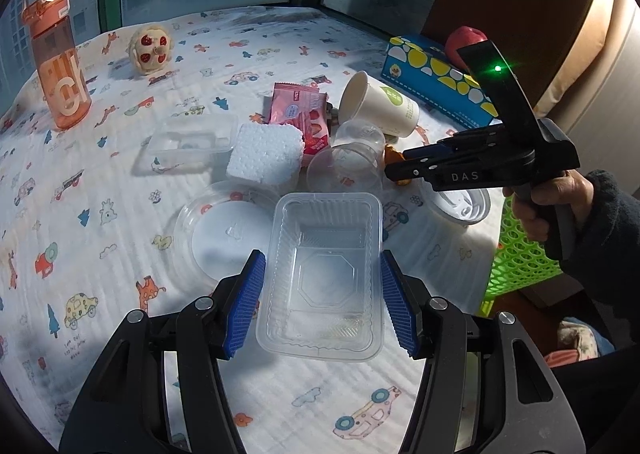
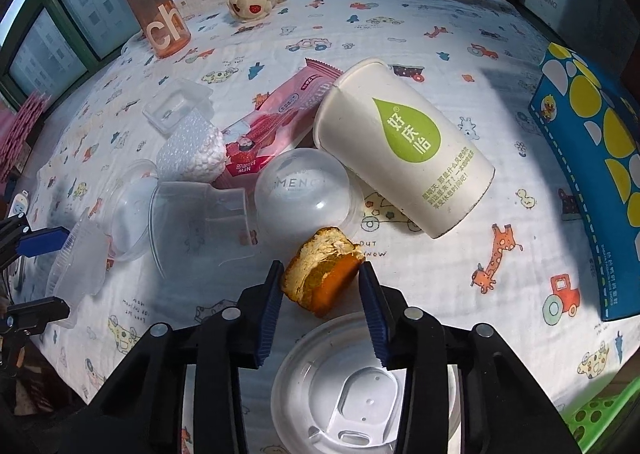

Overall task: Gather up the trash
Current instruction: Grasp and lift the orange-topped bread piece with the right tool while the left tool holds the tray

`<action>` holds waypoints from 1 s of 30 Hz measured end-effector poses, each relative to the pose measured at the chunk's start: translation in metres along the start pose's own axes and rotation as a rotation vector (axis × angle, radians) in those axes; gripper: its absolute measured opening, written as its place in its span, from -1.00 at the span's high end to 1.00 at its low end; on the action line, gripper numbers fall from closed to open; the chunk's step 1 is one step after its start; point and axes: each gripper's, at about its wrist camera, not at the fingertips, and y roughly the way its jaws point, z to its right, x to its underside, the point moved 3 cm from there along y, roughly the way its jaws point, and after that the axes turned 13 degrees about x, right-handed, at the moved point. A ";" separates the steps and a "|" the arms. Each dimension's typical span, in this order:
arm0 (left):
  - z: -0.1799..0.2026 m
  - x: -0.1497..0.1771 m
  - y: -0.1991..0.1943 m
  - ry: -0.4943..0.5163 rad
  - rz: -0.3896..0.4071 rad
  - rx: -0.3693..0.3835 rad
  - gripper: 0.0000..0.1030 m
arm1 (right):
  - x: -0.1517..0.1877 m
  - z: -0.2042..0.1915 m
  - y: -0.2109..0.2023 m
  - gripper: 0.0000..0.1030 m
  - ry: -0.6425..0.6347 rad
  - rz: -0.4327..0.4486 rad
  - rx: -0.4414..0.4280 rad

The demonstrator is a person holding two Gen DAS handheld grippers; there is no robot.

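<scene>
My left gripper (image 1: 322, 302) is open around a clear rectangular plastic tray (image 1: 324, 278); its blue pads (image 1: 246, 302) stand beside the tray's two long sides with small gaps. My right gripper (image 2: 320, 308) is open, its pads (image 2: 270, 310) on either side of a piece of orange-brown cake (image 2: 322, 280) lying on the cloth. The pad tips look close to or touching the cake. Other trash lies in a pile: a tipped white paper cup (image 2: 404, 146), a pink snack wrapper (image 2: 276, 120), a white foam block (image 1: 266, 152), clear domed lids (image 2: 302, 190) and a white cup lid (image 2: 360, 386).
An orange water bottle (image 1: 56, 58) and a small plush toy (image 1: 150, 48) stand at the back left. A blue tissue box (image 2: 592, 174) lies at the right. A green basket (image 1: 516, 250) sits beyond the table's right edge. The table has a white cartoon-print cloth (image 1: 100, 214).
</scene>
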 end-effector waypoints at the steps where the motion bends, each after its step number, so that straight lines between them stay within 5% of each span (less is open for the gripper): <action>1: 0.000 0.000 0.000 -0.001 0.000 0.001 -0.11 | 0.000 0.000 -0.002 0.40 0.005 0.003 -0.001; 11: 0.007 -0.003 -0.004 0.008 0.012 0.009 -0.11 | 0.005 0.000 -0.011 0.62 0.040 0.028 -0.008; 20: 0.006 -0.004 -0.003 0.001 0.007 0.012 -0.11 | -0.001 -0.001 -0.010 0.05 0.012 0.033 0.019; 30: 0.003 -0.003 0.001 -0.008 0.002 0.021 -0.11 | -0.003 -0.004 0.009 0.08 0.007 -0.035 -0.006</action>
